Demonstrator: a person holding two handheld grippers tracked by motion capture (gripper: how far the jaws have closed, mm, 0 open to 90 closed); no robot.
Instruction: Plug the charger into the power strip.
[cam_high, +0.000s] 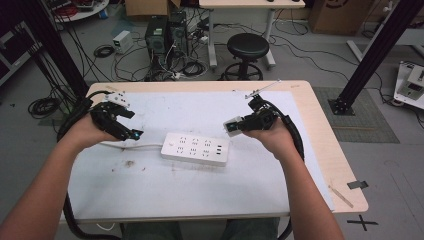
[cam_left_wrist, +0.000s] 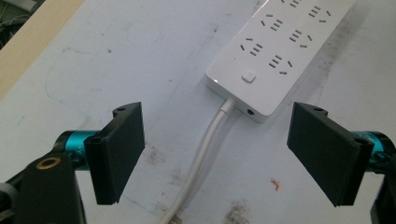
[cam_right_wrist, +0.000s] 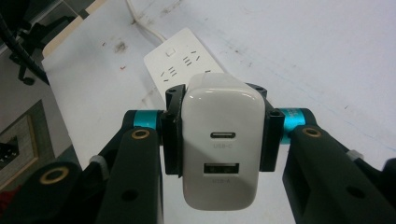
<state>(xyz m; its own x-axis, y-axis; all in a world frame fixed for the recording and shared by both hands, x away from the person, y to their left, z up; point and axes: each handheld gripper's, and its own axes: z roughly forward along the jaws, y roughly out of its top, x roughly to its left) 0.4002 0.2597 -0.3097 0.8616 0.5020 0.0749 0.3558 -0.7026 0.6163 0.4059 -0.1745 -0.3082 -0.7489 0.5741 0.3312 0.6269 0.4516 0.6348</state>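
- You have one white power strip (cam_high: 195, 149) on the table (cam_high: 320, 150), with six socket groups.
- You hold one white charger (cam_right_wrist: 220, 140), showing two USB ports.
- You work two grippers: left (cam_high: 131, 125), right (cam_high: 233, 127).
- One black stool (cam_high: 247, 47) stands beyond.

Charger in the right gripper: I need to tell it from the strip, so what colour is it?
White, like the strip; the charger shows best in the right gripper view.

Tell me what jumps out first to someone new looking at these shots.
Most striking is the white USB charger, clamped between the jaws of the right gripper, its USB-C and USB-A ports facing that gripper's camera. Below it, mid-table, lies a white power strip on the white mat, its cord trailing off toward the left. The left gripper hovers open over the strip's switch end, holding nothing.
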